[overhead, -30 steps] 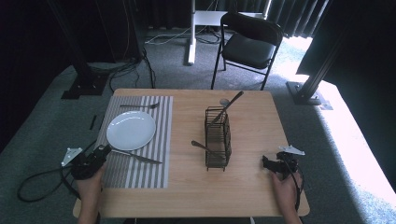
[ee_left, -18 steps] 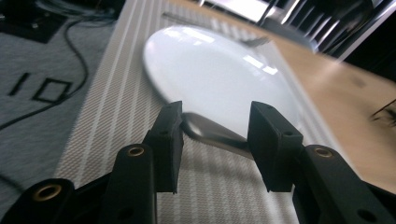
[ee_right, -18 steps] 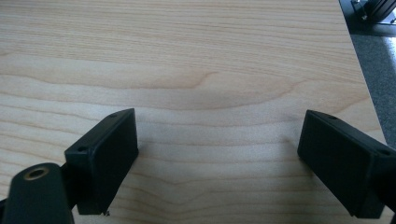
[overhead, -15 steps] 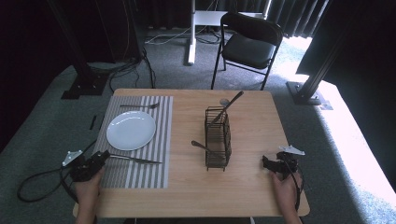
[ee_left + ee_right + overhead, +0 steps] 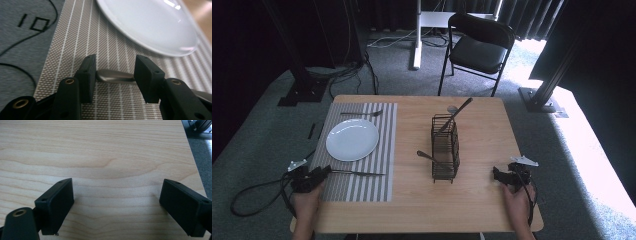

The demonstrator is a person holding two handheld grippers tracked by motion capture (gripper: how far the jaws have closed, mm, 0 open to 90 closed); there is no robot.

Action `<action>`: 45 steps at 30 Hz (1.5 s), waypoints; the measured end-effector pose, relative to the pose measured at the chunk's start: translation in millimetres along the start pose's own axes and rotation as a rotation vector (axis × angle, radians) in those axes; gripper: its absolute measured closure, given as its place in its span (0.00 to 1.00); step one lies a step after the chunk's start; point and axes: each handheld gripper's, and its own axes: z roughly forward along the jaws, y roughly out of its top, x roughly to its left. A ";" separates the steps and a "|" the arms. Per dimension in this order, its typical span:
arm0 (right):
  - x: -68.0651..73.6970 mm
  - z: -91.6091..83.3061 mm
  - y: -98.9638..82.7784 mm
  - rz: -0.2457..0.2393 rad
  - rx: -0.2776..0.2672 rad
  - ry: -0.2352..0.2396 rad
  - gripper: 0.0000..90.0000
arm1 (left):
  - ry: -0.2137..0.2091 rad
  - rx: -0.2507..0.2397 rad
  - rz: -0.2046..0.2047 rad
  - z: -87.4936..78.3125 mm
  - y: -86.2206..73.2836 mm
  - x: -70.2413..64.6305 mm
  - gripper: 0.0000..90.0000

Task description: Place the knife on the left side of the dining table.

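A table knife (image 5: pixel 359 173) lies on the striped placemat (image 5: pixel 384 150) in front of a white plate (image 5: pixel 352 139). My left gripper (image 5: pixel 326 170) sits at the mat's near left corner, just off the knife's handle end. In the left gripper view its jaws (image 5: pixel 115 66) stand a little apart, and the rounded handle tip (image 5: pixel 115 77) lies on the mat (image 5: pixel 82 32) across the gap, with the plate (image 5: pixel 150 25) beyond. My right gripper (image 5: pixel 497 174) rests low near the table's right front, wide open over bare wood (image 5: pixel 116 202).
A black wire caddy (image 5: pixel 445 147) stands mid-table with one utensil (image 5: pixel 459 111) leaning out of its top and another (image 5: pixel 428 157) poking from its left side. A fork (image 5: pixel 359 113) lies behind the plate. A chair (image 5: pixel 479 47) stands beyond the table.
My left gripper has drawn back left, towards the mat's near corner, while the knife stays where it lay. The right gripper has not moved.
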 end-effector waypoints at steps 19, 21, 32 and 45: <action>0.0 0.0 0.0 0.000 0.000 0.000 0.13 | 0.012 -0.048 0.140 -28.2 -25.1 -26.9 0.31; 0.0 0.0 0.0 0.000 0.000 0.000 0.13 | 0.010 -0.057 0.135 -29.6 -27.7 -28.9 0.26; 0.0 0.0 0.0 0.000 0.000 0.000 0.13 | 0.055 -0.047 0.204 -43.7 -39.7 -35.1 0.11; 0.0 0.0 0.0 0.000 0.000 0.000 0.13 | 0.160 -0.016 0.327 -34.6 -42.8 -38.2 0.00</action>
